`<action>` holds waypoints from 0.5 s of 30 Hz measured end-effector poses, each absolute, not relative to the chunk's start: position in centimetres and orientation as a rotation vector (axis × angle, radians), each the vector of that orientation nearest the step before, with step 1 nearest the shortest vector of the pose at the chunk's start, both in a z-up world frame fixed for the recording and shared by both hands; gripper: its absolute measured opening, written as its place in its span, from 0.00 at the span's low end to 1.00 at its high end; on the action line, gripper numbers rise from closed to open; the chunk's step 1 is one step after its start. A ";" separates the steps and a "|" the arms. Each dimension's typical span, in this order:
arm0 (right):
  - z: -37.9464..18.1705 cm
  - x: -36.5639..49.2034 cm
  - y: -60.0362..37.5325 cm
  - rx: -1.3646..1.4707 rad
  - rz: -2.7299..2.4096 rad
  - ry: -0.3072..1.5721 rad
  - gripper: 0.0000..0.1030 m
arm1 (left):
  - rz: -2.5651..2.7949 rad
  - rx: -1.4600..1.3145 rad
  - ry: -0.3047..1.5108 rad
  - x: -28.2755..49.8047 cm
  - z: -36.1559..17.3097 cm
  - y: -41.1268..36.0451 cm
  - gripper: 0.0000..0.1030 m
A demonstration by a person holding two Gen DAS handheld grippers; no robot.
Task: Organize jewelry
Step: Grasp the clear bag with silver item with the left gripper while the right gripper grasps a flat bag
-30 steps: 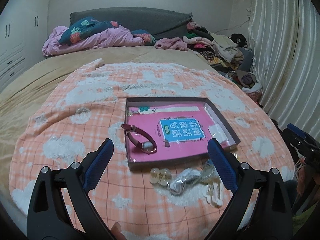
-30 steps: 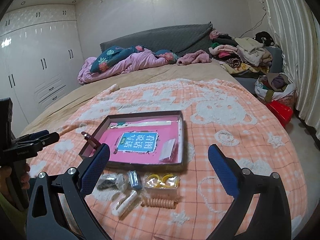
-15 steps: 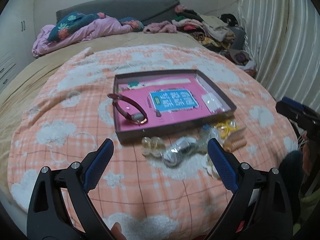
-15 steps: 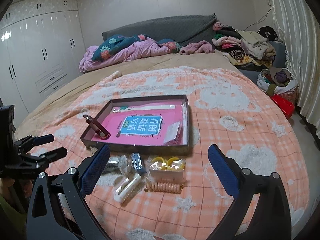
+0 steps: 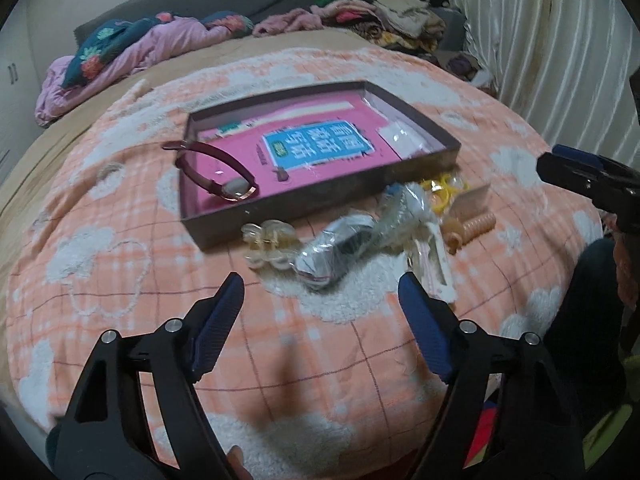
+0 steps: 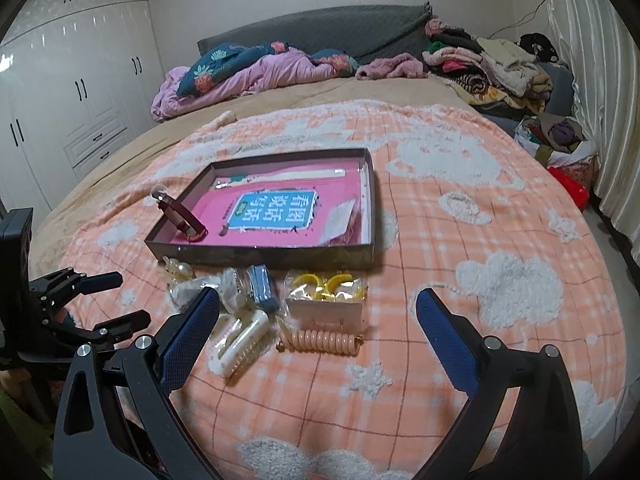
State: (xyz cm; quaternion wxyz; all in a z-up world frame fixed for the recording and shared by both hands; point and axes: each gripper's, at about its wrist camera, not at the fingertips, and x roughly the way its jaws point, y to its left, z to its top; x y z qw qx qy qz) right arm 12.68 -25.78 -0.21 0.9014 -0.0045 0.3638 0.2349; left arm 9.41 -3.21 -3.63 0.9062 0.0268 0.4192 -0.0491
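Note:
A shallow dark box point(image 5: 452, 148) point(image 6: 368, 248) with a pink lining lies on the orange-check blanket. A maroon-strap watch point(image 5: 224, 176) point(image 6: 180, 214) hangs over its left edge. In front of the box lie loose pieces: a clear hair claw point(image 5: 268, 244), a bagged item point(image 5: 340, 248), yellow hoops in a bag point(image 6: 328, 286), a coiled peach hair tie point(image 6: 320, 342) and a white clip point(image 6: 240, 340). My left gripper point(image 5: 320, 312) is open and empty just short of the pile. My right gripper point(image 6: 316, 328) is open and empty over the near pieces.
The blanket point(image 6: 500, 280) covers a bed with a pink duvet point(image 6: 248, 76) and a clothes heap point(image 6: 496, 68) at the far end. White wardrobes point(image 6: 68, 92) stand left, a curtain point(image 5: 560, 60) right.
Both grippers have moved closer to the loose pieces in front of the box. The left one has dropped lower and tilted. Both stay open and empty.

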 end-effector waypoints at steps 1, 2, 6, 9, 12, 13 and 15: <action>-0.5 12.9 -25.7 -0.010 0.485 0.761 0.95 | -0.109 0.064 0.871 9.6 -3.9 -3.4 0.61; -0.9 13.1 -25.7 -0.011 0.484 0.774 0.95 | -0.118 0.071 0.879 10.0 -4.2 -3.5 0.58; -2.8 14.2 -25.4 0.001 0.473 0.838 0.95 | -0.137 0.093 0.897 11.2 -5.1 -3.8 0.52; -4.5 15.2 -25.4 0.021 0.452 0.882 0.95 | -0.155 0.132 0.896 12.2 -5.6 -4.2 0.52; -5.7 16.0 -25.3 0.049 0.436 0.911 0.95 | -0.161 0.164 0.908 13.2 -6.1 -4.4 0.52; -6.0 16.3 -25.3 0.059 0.429 0.916 0.95 | -0.165 0.167 0.911 13.5 -6.3 -4.4 0.52; -6.4 16.7 -25.0 0.076 0.432 0.920 0.95 | -0.175 0.178 0.912 14.0 -6.4 -4.6 0.52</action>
